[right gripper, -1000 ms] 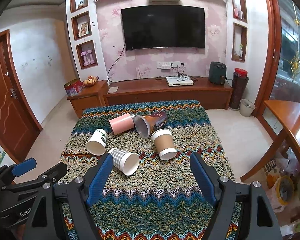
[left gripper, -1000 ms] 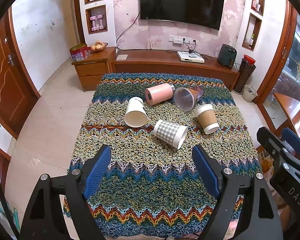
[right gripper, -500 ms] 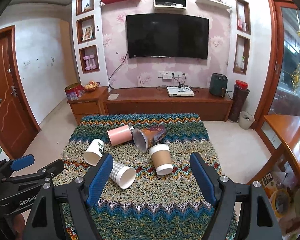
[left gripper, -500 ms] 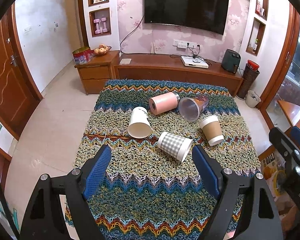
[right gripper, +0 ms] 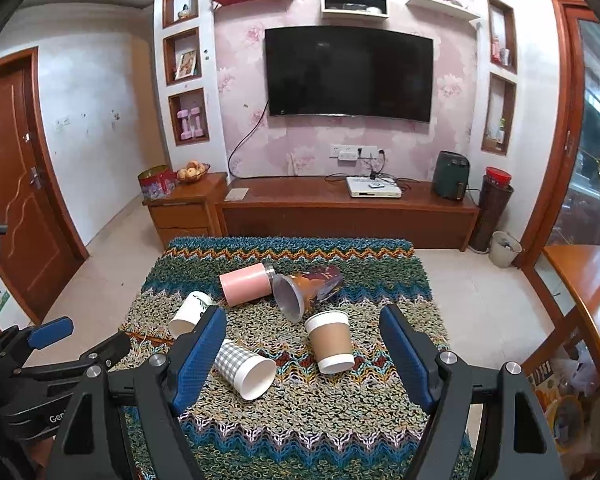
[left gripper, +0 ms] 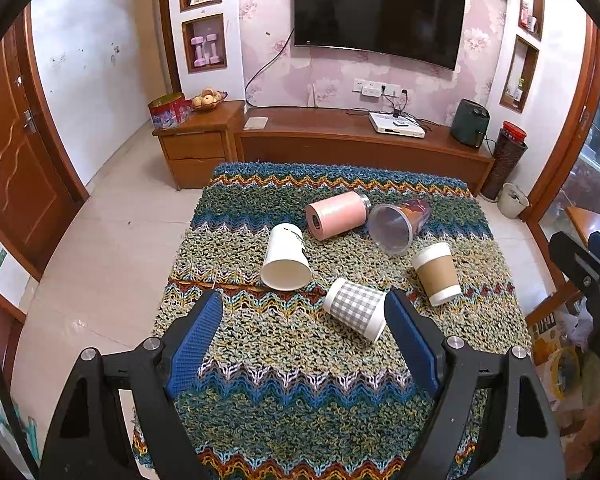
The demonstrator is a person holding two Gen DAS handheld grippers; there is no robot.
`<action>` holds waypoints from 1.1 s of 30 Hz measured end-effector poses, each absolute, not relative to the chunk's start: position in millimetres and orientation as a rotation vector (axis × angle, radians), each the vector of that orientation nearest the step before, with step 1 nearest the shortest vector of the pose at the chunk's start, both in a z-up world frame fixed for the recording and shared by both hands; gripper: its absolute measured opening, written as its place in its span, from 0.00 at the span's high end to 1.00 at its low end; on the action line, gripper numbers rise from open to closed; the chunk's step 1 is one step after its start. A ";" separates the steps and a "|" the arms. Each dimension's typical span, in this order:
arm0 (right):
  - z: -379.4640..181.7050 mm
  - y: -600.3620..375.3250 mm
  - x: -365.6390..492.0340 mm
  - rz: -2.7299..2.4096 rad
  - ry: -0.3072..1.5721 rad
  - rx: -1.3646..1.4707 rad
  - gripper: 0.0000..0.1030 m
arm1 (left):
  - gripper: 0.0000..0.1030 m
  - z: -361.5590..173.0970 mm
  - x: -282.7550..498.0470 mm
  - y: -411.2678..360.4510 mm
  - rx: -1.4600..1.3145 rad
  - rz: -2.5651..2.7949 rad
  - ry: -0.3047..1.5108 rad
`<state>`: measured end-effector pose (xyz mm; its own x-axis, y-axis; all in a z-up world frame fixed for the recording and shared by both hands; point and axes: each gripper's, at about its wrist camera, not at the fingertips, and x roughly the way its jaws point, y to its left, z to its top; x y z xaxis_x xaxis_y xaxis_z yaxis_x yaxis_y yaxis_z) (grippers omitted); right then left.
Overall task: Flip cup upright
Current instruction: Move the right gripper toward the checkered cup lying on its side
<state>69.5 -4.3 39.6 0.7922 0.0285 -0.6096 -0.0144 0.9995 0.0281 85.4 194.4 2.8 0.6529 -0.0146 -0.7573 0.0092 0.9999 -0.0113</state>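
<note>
Several cups lie on their sides on a zigzag knitted cloth (left gripper: 292, 384): a white paper cup (left gripper: 285, 258), a grey checked cup (left gripper: 356, 308), a brown sleeved cup (left gripper: 437, 273), a pink tumbler (left gripper: 335, 215) and a clear printed cup (left gripper: 398, 222). My left gripper (left gripper: 304, 332) is open and empty above the cloth's near half. My right gripper (right gripper: 302, 350) is open and empty, held high; below it lie the checked cup (right gripper: 244, 368) and the brown cup (right gripper: 332, 340). The white cup (right gripper: 188, 312) is partly hidden behind the right gripper's left finger.
A wooden TV cabinet (right gripper: 340, 212) with a set-top box stands beyond the table under a wall TV (right gripper: 348, 72). A side drawer unit (left gripper: 192, 144) holds a fruit bowl and a red tin. A wooden table edge (right gripper: 588, 280) lies at the right. Tiled floor surrounds the table.
Both grippers have risen and pulled back from the table, so the cups look smaller and lower in view. Both stay open. The cups have not moved.
</note>
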 end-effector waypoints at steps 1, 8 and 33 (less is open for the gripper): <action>38.0 -2.7 74.1 0.028 0.667 0.016 0.23 | 0.17 2.7 87.2 195.4 -0.012 -0.012 0.857; 23.2 8.4 96.6 0.052 0.734 -0.019 0.23 | 0.17 -12.3 99.1 206.2 -0.031 0.006 0.884; -47.0 69.5 169.0 0.177 1.007 -0.216 0.23 | 0.11 -79.0 116.4 218.7 -0.030 -0.003 1.036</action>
<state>169.0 69.5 -47.0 0.5231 0.0474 -0.8510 -0.2455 0.9645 -0.0972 116.4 218.7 -79.0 0.5099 -0.0168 -0.8601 -0.0119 0.9996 -0.0266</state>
